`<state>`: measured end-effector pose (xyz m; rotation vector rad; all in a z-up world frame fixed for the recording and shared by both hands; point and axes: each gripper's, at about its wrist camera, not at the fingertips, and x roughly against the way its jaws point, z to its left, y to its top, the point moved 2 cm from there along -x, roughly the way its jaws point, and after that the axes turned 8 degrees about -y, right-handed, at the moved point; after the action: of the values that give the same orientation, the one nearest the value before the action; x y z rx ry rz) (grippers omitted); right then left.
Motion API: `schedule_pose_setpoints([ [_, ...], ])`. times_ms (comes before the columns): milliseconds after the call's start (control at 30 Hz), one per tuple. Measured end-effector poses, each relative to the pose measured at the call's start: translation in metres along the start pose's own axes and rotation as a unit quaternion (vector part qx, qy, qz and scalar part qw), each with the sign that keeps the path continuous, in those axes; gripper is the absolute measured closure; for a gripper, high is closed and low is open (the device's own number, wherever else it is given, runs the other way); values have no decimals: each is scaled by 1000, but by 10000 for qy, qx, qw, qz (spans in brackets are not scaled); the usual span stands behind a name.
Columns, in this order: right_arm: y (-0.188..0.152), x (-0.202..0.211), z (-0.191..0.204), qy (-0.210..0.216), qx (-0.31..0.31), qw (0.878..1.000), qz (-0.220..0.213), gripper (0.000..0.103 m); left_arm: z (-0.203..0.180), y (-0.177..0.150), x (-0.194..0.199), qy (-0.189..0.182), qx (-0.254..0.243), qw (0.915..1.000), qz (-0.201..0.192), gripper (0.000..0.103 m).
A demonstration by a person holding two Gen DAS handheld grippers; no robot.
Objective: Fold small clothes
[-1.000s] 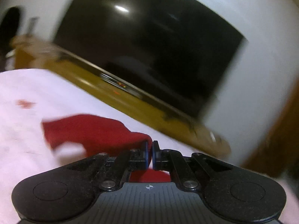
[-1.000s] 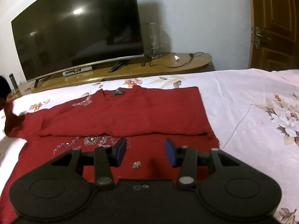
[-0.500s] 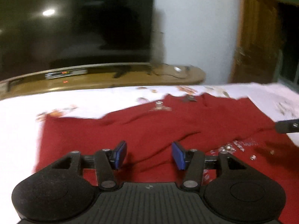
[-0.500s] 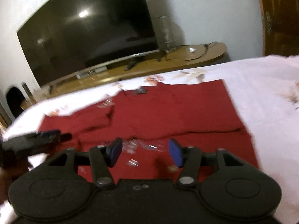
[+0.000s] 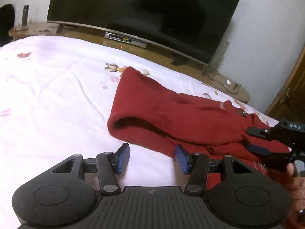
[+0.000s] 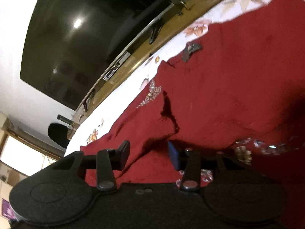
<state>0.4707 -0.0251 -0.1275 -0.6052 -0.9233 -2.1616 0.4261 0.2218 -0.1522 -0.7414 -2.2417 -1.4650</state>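
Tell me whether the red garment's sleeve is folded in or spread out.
Folded in: the sleeve lies doubled over the red garment, its open cuff facing the left gripper.

**Setting: home bedroom w/ TV**

Domestic room, not lab/shop. Evidence: bed (image 5: 57,99) w/ white floral-print sheet fills the foreground; large curved TV (image 5: 144,9) on a low wood stand (image 5: 225,82) at the bed's far side, against a plain white wall (image 5: 266,28). Set-top box (image 5: 125,39) w/ lit display under the TV. Loose cable (image 5: 228,87) on the stand's right end. Wood door (image 5: 291,99) at right. Red garment (image 5: 181,118) lies on the bed.
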Motion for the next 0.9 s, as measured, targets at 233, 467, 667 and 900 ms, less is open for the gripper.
schedule_pose_setpoints([
  [233,4,-15,13,-79,220,9997,21,97,-13,1,-4,12,-281,9995,130,50],
  [467,23,49,32,-385,1316,9848,-1062,97,-30,6,-8,-185,-612,9974,342,50],
  [667,57,109,6,-922,1782,9653,-1675,97,-46,4,-15,-109,-1015,9938,431,54],
  [900,69,127,-36,-1320,1864,9595,-1651,97,-44,8,-14,-111,-962,9944,423,74],
])
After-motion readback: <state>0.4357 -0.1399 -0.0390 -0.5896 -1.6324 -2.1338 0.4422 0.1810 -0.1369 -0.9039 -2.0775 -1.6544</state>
